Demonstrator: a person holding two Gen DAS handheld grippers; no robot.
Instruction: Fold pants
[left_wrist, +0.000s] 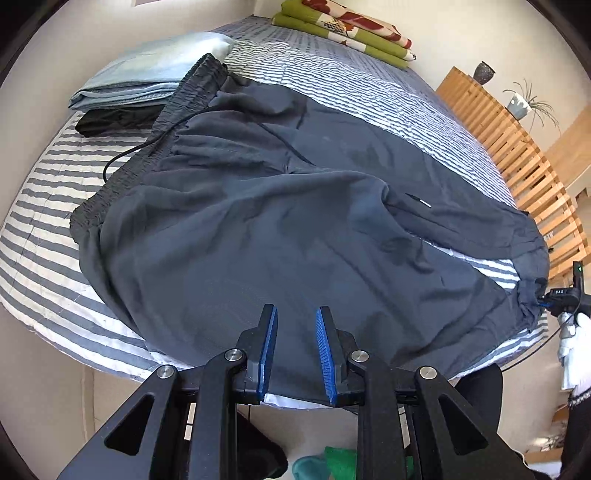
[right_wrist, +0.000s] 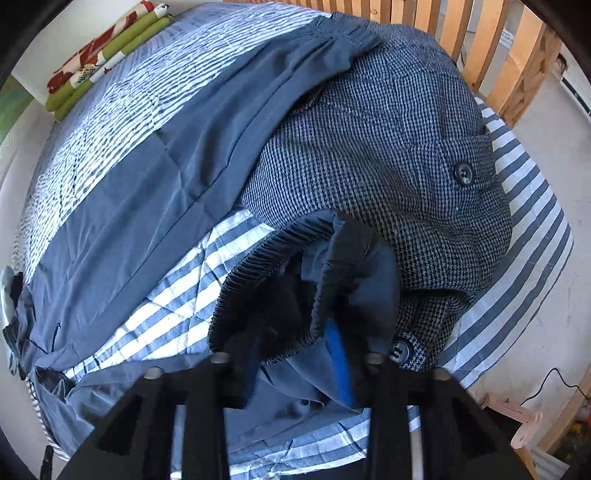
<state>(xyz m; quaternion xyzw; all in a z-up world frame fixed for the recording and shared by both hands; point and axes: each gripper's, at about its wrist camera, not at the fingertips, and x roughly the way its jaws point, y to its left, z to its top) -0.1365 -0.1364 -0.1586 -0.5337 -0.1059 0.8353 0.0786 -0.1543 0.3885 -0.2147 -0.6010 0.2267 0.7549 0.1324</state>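
pants: 1 | checked garment: 1 | folded blankets: 2

The pants are plain slate blue with a darker charcoal waistband at ten o'clock. Under them the bedspread carries grey and white stripes. At eleven o'clock lie a pale blue folded cloth and a black one; at twelve, a green, cream and red floral blanket. The gripper pads are bright blue. In the right wrist view a blue-and-black houndstooth garment has dark buttons.
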